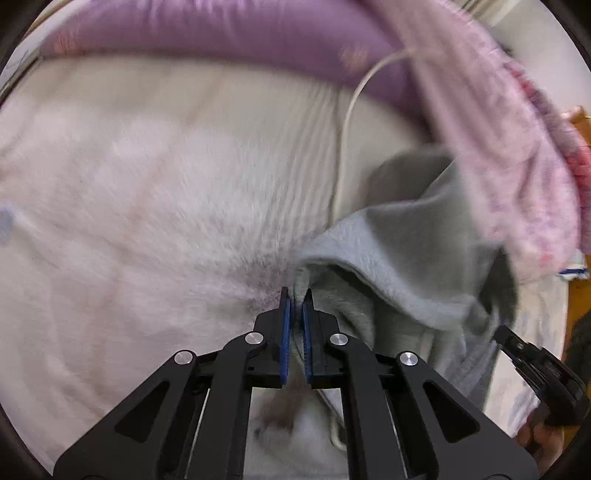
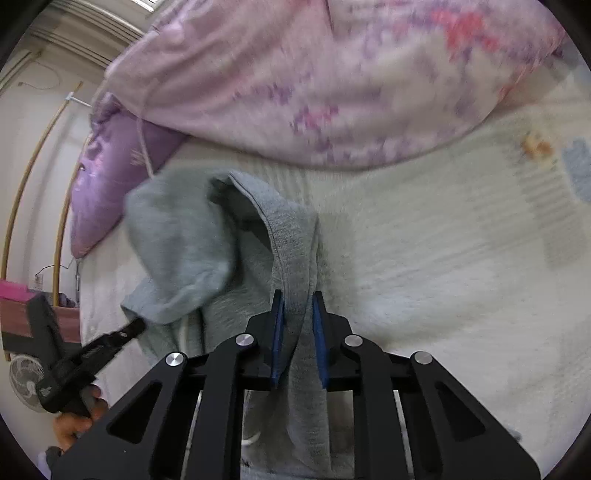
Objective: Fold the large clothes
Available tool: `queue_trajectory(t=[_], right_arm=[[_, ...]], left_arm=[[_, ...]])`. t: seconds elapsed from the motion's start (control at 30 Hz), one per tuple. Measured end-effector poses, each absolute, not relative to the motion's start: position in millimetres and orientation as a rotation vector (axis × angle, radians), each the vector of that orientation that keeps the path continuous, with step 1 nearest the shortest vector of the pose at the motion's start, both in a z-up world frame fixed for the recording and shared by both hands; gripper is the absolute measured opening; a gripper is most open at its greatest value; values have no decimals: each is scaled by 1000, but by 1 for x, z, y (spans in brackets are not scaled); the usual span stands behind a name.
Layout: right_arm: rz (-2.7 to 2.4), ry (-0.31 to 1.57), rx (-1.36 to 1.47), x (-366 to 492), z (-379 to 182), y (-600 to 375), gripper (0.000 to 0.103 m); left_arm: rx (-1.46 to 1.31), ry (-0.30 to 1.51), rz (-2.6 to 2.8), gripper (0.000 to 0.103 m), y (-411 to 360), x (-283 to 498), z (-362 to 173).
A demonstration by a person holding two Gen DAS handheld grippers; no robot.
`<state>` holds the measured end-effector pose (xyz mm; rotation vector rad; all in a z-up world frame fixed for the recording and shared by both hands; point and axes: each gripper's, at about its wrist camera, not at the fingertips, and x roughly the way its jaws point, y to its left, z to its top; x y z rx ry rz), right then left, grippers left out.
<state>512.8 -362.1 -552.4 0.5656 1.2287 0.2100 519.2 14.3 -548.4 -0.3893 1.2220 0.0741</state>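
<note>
A pale fuzzy bedspread [image 2: 443, 258] gives a broad soft surface for folding, with a floral quilt [image 2: 314, 85] and a purple pillow [image 1: 221, 33] bunched at its far side, out of the way. The grey sweatshirt [image 2: 192, 240] hangs lifted over the bedspread, apparently being raised by two edges so it can be spread out flat. The right gripper [image 2: 297, 325] is clamped on its ribbed hem; the left gripper [image 1: 296, 314] pinches a thin fabric edge.
</note>
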Motion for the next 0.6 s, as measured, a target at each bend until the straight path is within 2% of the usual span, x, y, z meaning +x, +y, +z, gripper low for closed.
queue_trajectory(t=[0.07, 0.1, 0.2, 0.3, 0.43, 0.53, 0.57, 0.6], right_arm=[[216, 1191, 578, 499, -538, -372, 12], [214, 1176, 574, 494, -533, -375, 4], [187, 1107, 622, 468, -512, -405, 3], [117, 1174, 600, 453, -533, -422, 3], [56, 1262, 631, 449, -571, -436, 3], [65, 1172, 778, 443, -579, -450, 3], [-35, 1186, 769, 438, -585, -460, 1], [-88, 1208, 771, 435, -593, -467, 3]], left_arm=[[-354, 1173, 79, 5, 24, 504, -519], [-357, 1156, 77, 5, 33, 492, -506], [-352, 1133, 86, 5, 46, 462, -487], [-368, 1181, 159, 6, 57, 432, -506], [-479, 1319, 239, 6, 77, 421, -565], [-460, 1299, 232, 6, 74, 424, -568], [-478, 1304, 238, 6, 76, 425, -569], [-497, 1318, 251, 6, 79, 424, -574]])
